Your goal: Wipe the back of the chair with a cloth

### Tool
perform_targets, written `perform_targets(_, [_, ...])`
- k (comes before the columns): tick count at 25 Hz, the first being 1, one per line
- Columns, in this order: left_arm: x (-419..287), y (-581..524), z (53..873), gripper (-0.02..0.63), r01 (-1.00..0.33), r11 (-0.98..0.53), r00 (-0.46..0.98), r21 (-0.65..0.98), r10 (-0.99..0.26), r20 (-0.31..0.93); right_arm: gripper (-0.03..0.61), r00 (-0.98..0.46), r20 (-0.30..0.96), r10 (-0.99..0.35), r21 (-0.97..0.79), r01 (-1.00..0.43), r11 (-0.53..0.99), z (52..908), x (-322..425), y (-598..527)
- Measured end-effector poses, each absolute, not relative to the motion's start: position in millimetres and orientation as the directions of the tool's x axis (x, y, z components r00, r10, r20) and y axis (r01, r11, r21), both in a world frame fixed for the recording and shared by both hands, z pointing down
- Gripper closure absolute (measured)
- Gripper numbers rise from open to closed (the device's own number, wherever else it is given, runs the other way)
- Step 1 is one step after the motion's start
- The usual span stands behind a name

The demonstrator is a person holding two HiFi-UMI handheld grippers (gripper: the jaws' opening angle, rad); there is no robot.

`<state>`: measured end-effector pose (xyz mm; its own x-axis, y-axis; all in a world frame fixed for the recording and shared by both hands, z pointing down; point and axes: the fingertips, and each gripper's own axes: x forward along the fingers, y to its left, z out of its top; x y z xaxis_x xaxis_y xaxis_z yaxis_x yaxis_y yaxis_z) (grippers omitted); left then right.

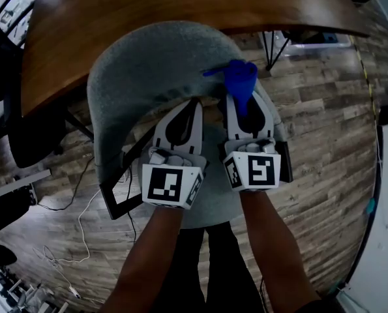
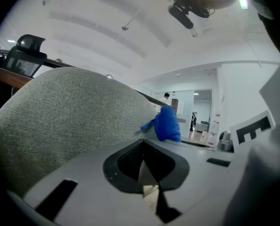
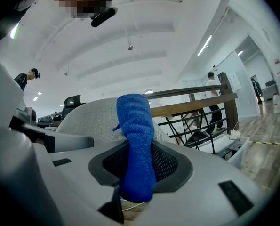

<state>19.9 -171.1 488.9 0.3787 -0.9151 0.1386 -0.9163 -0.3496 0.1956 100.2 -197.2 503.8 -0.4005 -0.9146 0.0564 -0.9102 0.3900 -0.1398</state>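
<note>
The grey fabric chair back [image 1: 148,64] curves just ahead of both grippers. My right gripper [image 1: 244,109] is shut on a blue cloth [image 1: 239,83], whose free end lies against the top edge of the chair back. In the right gripper view the cloth [image 3: 137,145] stands up between the jaws in front of the chair back [image 3: 90,114]. My left gripper [image 1: 182,119] is shut with nothing in it, close to the inner face of the chair back [image 2: 69,117]. The left gripper view shows the cloth [image 2: 167,124] off to the right.
A curved wooden table [image 1: 180,5] stands just beyond the chair. A black office chair [image 1: 24,129] is at the left, with cables [image 1: 83,220] on the plank floor. The table's metal legs [image 3: 196,121] and a white box [image 3: 243,147] are to the right.
</note>
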Motion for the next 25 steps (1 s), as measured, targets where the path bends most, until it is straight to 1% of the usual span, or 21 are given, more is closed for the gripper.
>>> perform_targets(3, [14, -164, 492, 0.611, -0.924, -0.335, 0.362, 0.183, -0.92, 0.146, 0.456, -0.424, 0.058, -0.904, -0.09, -0.904, 0.418, 504, 96, -192])
perform_targets(6, [1, -153, 499, 0.612, -0.935, -0.314, 0.341, 0.167, -0.926, 0.165, 0.456, -0.474, 0.068, -0.878, -0.032, -0.881, 0.473, 507, 75, -184])
perform_targets(9, [-22, -139, 509, 0.611, -0.95, -0.263, 0.293, 0.171, -0.937, 0.189, 0.456, -0.523, 0.072, -0.85, -0.032, -0.852, 0.522, 511, 47, -178])
perform_targets(12, [-53, -126, 517, 0.612, -0.964, -0.192, 0.229, 0.183, -0.951, 0.21, 0.456, -0.571, 0.064, -0.819, -0.045, -0.821, 0.569, 512, 14, -171])
perform_targets(16, [-94, -108, 526, 0.612, -0.978, -0.095, 0.137, 0.188, -0.964, 0.228, 0.456, -0.665, 0.068, -0.743, -0.044, -0.746, 0.664, 515, -37, -159])
perform_targets(18, [-111, -99, 528, 0.612, -0.983, -0.03, 0.073, 0.181, -0.97, 0.234, 0.456, -0.717, 0.054, -0.695, -0.045, -0.697, 0.716, 513, -63, -152])
perform_targets(22, [-146, -76, 533, 0.611, -0.977, 0.148, -0.104, 0.156, -0.96, 0.261, 0.456, -0.81, 0.042, -0.585, -0.054, -0.587, 0.808, 512, -113, -130])
perform_targets(25, [-160, -63, 538, 0.611, -0.967, 0.202, -0.151, 0.158, -0.946, 0.286, 0.456, -0.838, 0.045, -0.544, -0.073, -0.546, 0.835, 512, -135, -116])
